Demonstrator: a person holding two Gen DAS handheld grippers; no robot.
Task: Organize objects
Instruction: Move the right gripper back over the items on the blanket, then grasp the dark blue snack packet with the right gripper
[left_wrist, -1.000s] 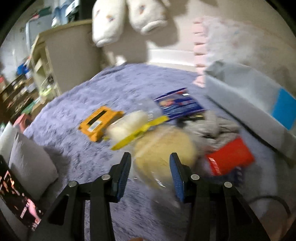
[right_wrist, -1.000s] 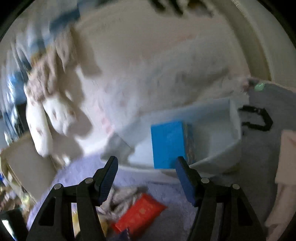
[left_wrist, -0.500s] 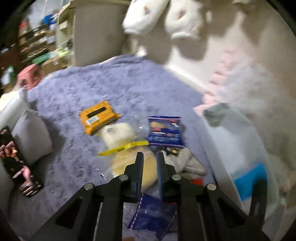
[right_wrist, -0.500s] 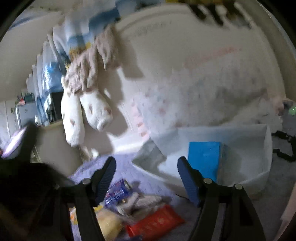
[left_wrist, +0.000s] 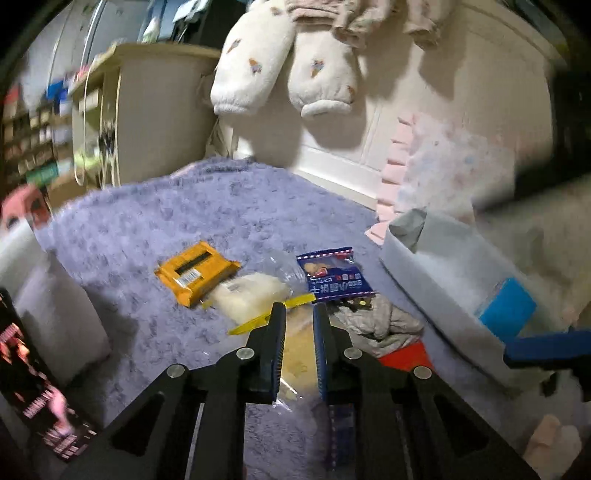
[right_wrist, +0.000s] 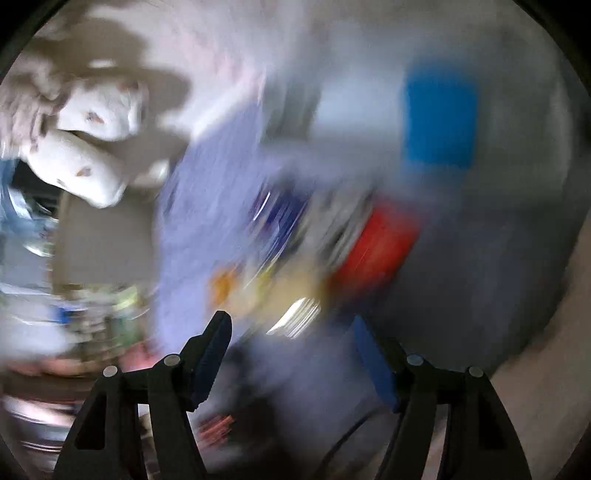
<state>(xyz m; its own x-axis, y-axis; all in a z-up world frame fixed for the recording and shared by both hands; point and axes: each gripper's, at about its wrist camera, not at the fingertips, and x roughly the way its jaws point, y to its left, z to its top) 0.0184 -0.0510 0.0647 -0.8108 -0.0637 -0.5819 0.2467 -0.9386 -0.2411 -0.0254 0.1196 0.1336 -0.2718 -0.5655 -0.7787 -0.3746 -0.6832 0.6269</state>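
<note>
My left gripper (left_wrist: 299, 314) is nearly shut on a clear plastic bag of yellow bread (left_wrist: 295, 354), held above a purple rug (left_wrist: 147, 229). On the rug lie an orange packet (left_wrist: 195, 273), a pale bread bag (left_wrist: 251, 295), a dark blue snack packet (left_wrist: 334, 275), a grey cloth (left_wrist: 384, 325) and a red packet (left_wrist: 404, 360). A white bin (left_wrist: 436, 273) with a blue box (left_wrist: 506, 310) stands at the right. My right gripper (right_wrist: 291, 332) is open and empty; its view is badly blurred, showing the red packet (right_wrist: 373, 247) and blue box (right_wrist: 439, 122).
A beige cabinet (left_wrist: 155, 114) stands at the back left. White plush sleeves (left_wrist: 284, 66) hang on the wall. A white pillow (left_wrist: 48, 306) and a dark magazine (left_wrist: 33, 398) lie at the left. A pink-edged blanket (left_wrist: 443, 173) lies behind the bin.
My left gripper closed on the yellow bread bag and lifted it. My right gripper swung fast toward the pile on the rug and stayed open.
</note>
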